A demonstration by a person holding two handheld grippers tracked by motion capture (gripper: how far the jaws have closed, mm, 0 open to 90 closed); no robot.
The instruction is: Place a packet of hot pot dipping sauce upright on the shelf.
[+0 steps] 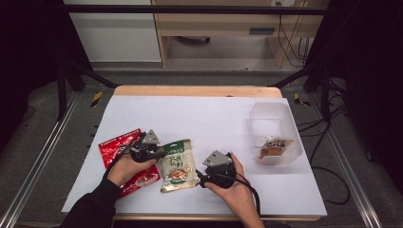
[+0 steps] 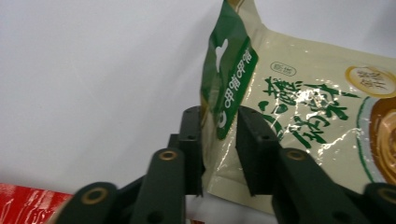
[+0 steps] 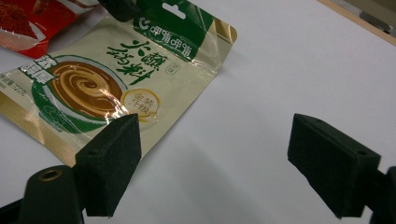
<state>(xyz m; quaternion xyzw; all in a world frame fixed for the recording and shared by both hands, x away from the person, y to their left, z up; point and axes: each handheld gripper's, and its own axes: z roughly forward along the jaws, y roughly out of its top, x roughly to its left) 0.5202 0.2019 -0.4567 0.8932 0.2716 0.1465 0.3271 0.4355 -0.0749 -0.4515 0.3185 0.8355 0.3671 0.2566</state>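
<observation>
The right gripper (image 1: pixel 205 179) is held low over the white desk (image 1: pixel 223 118), its fingers (image 3: pixel 112 163) spread wide and empty, just beside the green-and-beige sauce pouch (image 1: pixel 177 166). The pouch's raised green top corner is pinched between the narrowed fingers (image 2: pixel 192 149) of the left gripper (image 1: pixel 159 153), beside a red pouch (image 1: pixel 114 147).

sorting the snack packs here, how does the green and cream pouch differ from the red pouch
The green and cream pouch is cream with a green top band; the red pouch is red throughout. The green and cream pouch has its top corner lifted between the jaws of the left gripper, while the red pouch lies flat, partly under the left hand. Both are glossy printed pouches on the white table.
</observation>
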